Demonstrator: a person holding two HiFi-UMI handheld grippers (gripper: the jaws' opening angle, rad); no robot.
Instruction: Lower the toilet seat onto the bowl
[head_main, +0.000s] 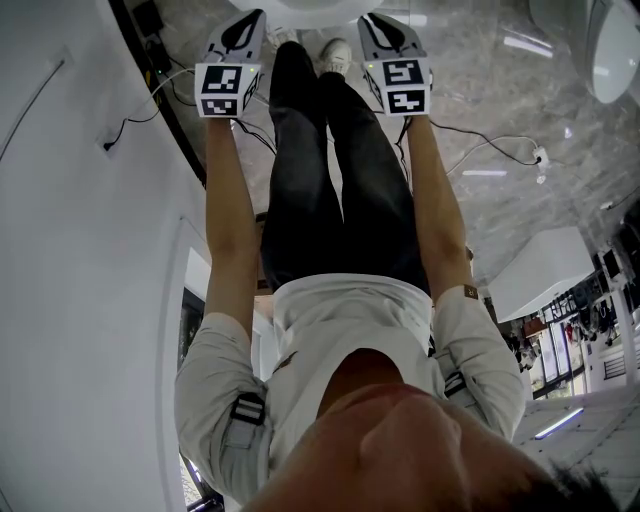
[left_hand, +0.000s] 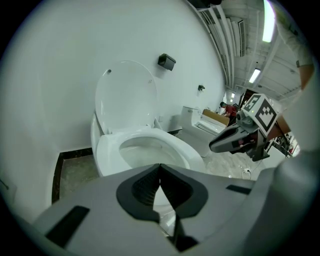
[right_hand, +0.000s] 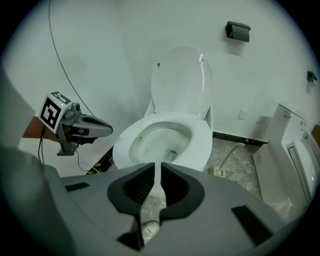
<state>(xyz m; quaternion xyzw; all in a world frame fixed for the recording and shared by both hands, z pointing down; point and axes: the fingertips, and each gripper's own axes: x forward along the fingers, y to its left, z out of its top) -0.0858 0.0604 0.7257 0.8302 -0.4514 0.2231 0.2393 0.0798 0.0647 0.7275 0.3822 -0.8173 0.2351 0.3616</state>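
Observation:
The white toilet seat (left_hand: 186, 149) lies flat on the bowl, and the lid (left_hand: 125, 95) stands upright against the wall behind it. In the right gripper view the seat (right_hand: 201, 142) rings the bowl below the raised lid (right_hand: 182, 82). My left gripper (left_hand: 160, 168) hovers in front of the bowl with its jaws shut and nothing in them. My right gripper (right_hand: 157, 168) hangs beside it, a narrow gap between its pads, empty. Each shows in the other's view, the right gripper (left_hand: 214, 146) and the left gripper (right_hand: 107, 131), both apart from the seat. In the head view both grippers (head_main: 245, 22) (head_main: 378, 22) point at the toilet rim (head_main: 310, 6).
A black box (right_hand: 237, 31) is fixed to the wall above the lid. A second white fixture (right_hand: 295, 145) stands to the right, with a plug block (right_hand: 218, 171) and a stick (right_hand: 230, 154) on the marble floor. Cables (head_main: 490, 150) trail over the floor. The person's shoes (head_main: 335, 55) are near the bowl.

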